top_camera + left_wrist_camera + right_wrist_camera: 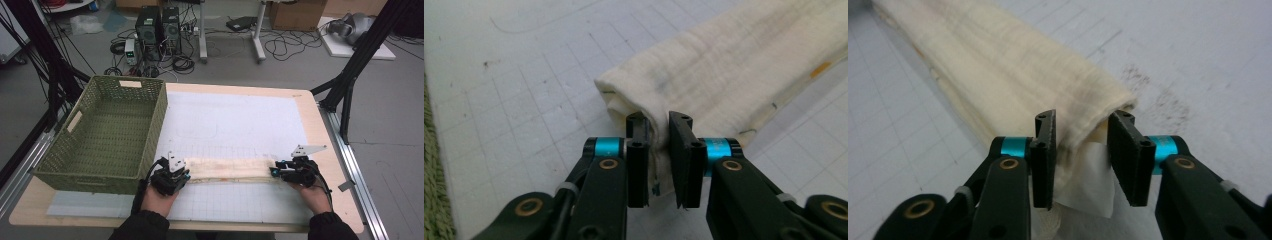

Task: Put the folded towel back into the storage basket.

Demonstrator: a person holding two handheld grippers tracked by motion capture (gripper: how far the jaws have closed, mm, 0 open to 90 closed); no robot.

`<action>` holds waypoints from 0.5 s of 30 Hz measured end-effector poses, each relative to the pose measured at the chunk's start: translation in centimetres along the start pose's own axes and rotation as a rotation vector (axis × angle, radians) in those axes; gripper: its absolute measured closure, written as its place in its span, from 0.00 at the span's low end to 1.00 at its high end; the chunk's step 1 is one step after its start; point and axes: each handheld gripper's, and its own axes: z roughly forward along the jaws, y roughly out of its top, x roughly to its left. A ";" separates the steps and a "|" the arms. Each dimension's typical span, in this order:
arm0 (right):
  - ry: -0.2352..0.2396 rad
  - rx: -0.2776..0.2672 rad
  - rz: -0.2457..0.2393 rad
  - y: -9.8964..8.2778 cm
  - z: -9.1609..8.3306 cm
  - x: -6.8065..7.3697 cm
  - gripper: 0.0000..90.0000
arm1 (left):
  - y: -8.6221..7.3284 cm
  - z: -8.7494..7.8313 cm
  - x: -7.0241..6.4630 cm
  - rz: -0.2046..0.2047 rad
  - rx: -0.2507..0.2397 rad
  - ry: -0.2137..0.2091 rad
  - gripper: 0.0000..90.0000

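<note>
A cream cloth [227, 168], already folded into a long narrow band, is laid across the white gridded mat [235, 125] on the desk [327, 145], near its front edge. One end is bracketed by the left claw [183, 172], the other by the right claw [274, 171]. In the left gripper view the jaws are set slightly apart with an edge of the cloth [704, 85] between them, not clearly pinched. In the right gripper view the jaws are spread wider around the cloth [1013, 85], and a gap is seen at one pad. The lengthwise folds can be judged done; folding the band shorter and placing it in the green basket [155, 125] to the left appear to be left.
</note>
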 end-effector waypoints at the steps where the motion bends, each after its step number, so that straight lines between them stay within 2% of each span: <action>1: -0.012 -0.019 -0.006 0.2 -0.4 0.1 0.67 | 0.1 -0.2 0.1 -0.008 -0.010 0.008 0.79; 4: -0.037 -0.077 -0.016 0.6 -1.3 0.4 0.66 | 0.4 -0.7 0.3 -0.014 -0.031 0.009 0.72; 6: -0.042 -0.086 -0.024 0.8 -1.4 0.6 0.67 | 0.6 -0.8 0.4 -0.021 -0.035 0.007 0.68; 7: -0.039 -0.082 -0.034 0.9 -1.3 0.8 0.71 | 0.7 -0.9 0.4 -0.021 -0.035 0.006 0.68; 9: -0.047 -0.056 -0.068 0.9 -1.1 1.1 0.75 | 0.9 -0.9 0.4 -0.015 -0.038 0.000 0.68; 11: -0.027 -0.030 -0.072 0.7 -0.9 1.2 0.79 | 1.1 -0.9 0.3 -0.010 -0.042 -0.005 0.68; 15: -0.024 0.029 -0.087 -0.3 -0.8 1.4 0.79 | 1.6 -0.9 0.1 -0.003 -0.057 -0.023 0.68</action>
